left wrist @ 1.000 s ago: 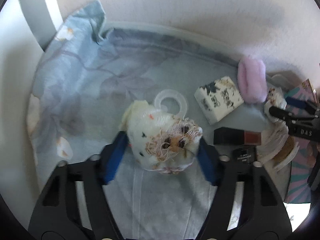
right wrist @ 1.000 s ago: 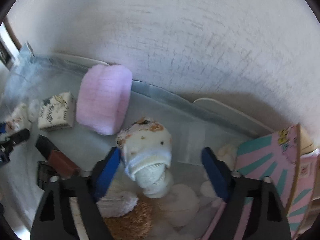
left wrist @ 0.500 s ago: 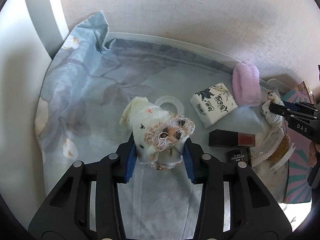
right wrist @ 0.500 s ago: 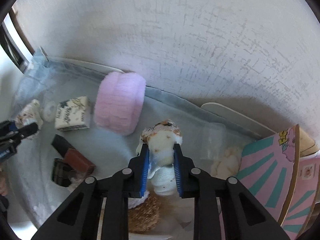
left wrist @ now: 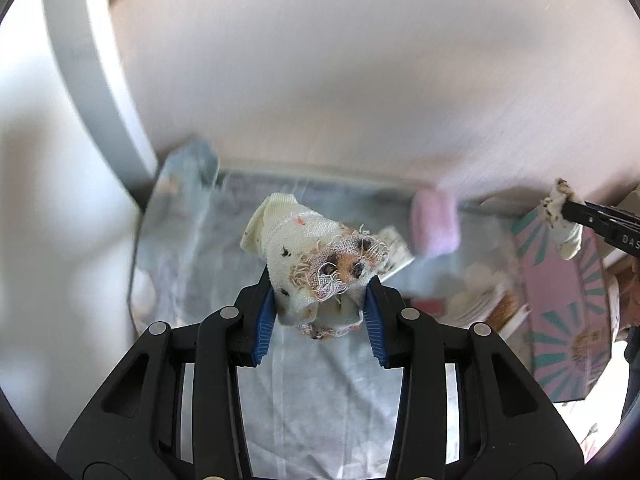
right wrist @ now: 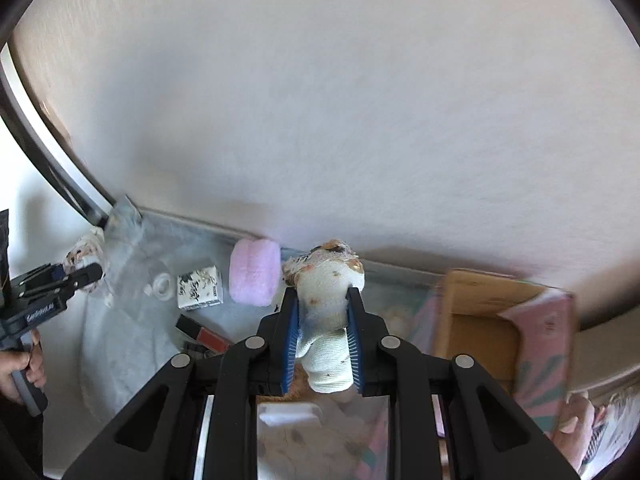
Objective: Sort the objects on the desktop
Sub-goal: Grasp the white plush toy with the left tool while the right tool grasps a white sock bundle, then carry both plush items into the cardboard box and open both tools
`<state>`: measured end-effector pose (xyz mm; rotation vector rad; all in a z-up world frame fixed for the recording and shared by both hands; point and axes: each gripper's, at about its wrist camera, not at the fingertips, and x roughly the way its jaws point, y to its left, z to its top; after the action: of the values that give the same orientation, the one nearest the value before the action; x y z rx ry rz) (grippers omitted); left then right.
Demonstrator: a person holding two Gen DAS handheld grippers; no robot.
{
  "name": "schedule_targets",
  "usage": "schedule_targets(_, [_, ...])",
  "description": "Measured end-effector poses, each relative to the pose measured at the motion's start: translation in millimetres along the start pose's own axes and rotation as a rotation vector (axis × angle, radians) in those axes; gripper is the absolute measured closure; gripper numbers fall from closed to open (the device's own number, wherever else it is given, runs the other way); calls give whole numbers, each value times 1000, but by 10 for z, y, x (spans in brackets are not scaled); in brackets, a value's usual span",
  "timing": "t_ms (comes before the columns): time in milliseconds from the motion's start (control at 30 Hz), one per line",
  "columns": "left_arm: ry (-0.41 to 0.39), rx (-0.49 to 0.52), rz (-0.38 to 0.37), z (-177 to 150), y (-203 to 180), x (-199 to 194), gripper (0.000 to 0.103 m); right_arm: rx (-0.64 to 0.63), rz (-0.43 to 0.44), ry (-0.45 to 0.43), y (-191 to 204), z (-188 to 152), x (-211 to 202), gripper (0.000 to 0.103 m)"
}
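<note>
My left gripper [left wrist: 320, 300] is shut on a white sock [left wrist: 316, 256] with orange and black spots, held up above the blue-grey cloth [left wrist: 320, 380]. My right gripper [right wrist: 323, 312] is shut on a matching spotted sock [right wrist: 326, 304] and holds it in the air in front of the wall. Each gripper shows in the other's view, the right one with its sock at the right edge [left wrist: 564, 216], the left one with its sock at the left edge [right wrist: 86, 254].
On the cloth lie a pink fluffy roll [right wrist: 254, 276], a patterned white box [right wrist: 200, 287], a clear tape ring [right wrist: 162, 282] and a dark red-brown stick [right wrist: 204, 334]. An open cardboard box with pink and teal sides [right wrist: 500, 320] stands at the right. A wall is behind.
Both grippers have closed on their socks and lifted them off the table. Both views now sit higher and show more wall.
</note>
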<state>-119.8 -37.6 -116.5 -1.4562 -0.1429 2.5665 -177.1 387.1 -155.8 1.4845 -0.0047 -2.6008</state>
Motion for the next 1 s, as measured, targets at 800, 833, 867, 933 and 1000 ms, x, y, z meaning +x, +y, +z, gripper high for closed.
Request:
schedule_targets(800, [-20, 435, -336, 407, -2706, -281, 68, 264, -154, 60, -1023, -1430, -1198, 82])
schedule_targets(833, [-2, 461, -352, 345, -2868, -228, 68, 273, -148, 69, -1021, -1494, -1159, 82])
schedule_targets(867, [10, 479, -360, 302, -2962, -181, 68, 285, -140, 80, -1024, -1573, -1115, 82])
schedule_targets(933, [42, 526, -368, 178, -3204, -59, 68, 290, -143, 94, -1028, -1661, -1069, 82])
schedule_targets(1000, [75, 569, -378, 40, -3431, 19, 68, 295, -145, 104, -1032, -1737, -1023, 82])
